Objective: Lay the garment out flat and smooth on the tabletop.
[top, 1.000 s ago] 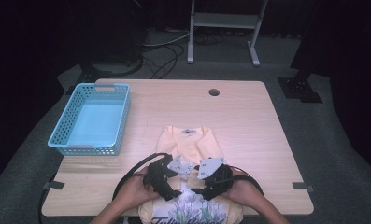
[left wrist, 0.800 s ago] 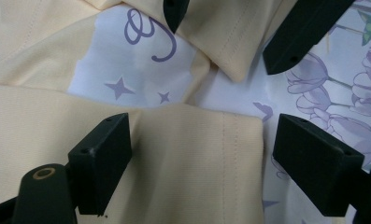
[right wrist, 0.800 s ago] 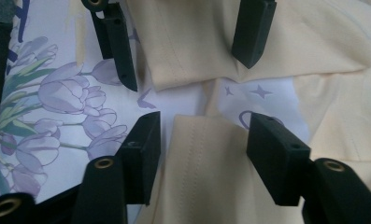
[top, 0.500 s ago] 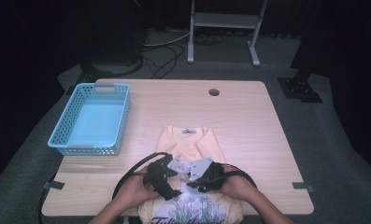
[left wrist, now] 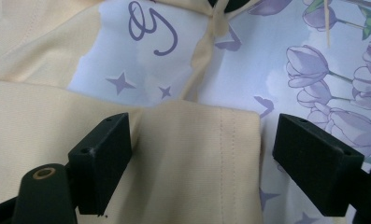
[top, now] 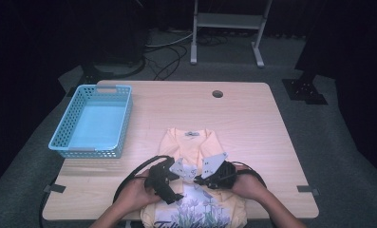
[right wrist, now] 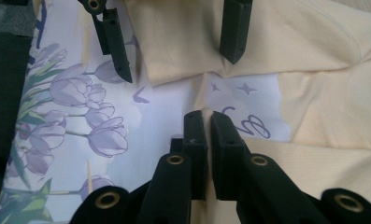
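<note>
Folding the yellow T-shirt (top: pixel 192 147) looks like your job now; it lies at the near edge of the wooden table (top: pixel 252 123). Your left gripper (left wrist: pixel 199 158) is wide open over a sleeve fold. Your right gripper (right wrist: pixel 207 122) has just been closing and now pinches a ridge of the shirt. Next, I think, pinch with the left too. A blue basket (top: pixel 93 121) waits at the left, and the room is dark.

Both hands come in from the near edge, close together. The left claw (top: pixel 175 176) stands wide open. The right claw (right wrist: pixel 206 122) has just been closing and is now pinched tight on a fold of cloth.
</note>
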